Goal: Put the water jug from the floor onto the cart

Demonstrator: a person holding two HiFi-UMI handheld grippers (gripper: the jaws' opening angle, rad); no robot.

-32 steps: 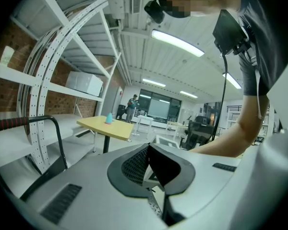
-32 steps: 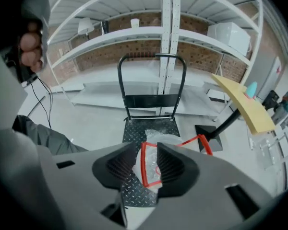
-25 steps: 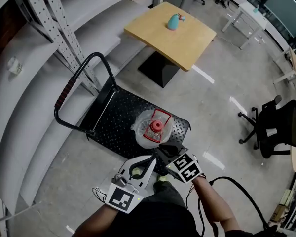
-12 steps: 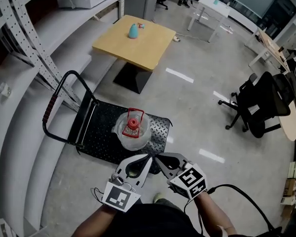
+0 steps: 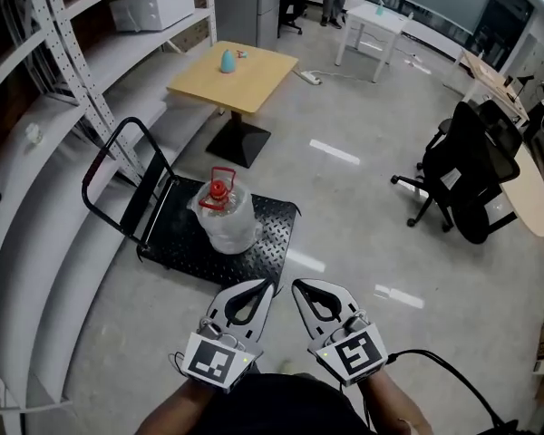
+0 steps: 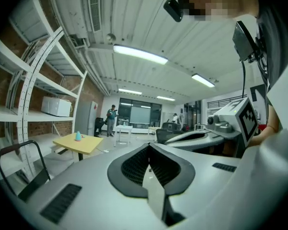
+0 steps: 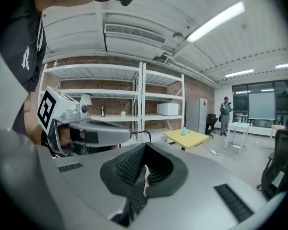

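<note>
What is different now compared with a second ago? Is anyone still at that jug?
Both grippers have pulled back from the cart. The right gripper, which reached right up to the water jug a second ago, and the left gripper are now over the floor, clear of the jug, each shut with nothing between its jaws. The jug stayed upright on the cart; the cart and the yellow table kept their places.

yellow table [image 5: 240,84] | teal bottle [image 5: 227,61] on it | black office chair [image 5: 467,166]
</note>
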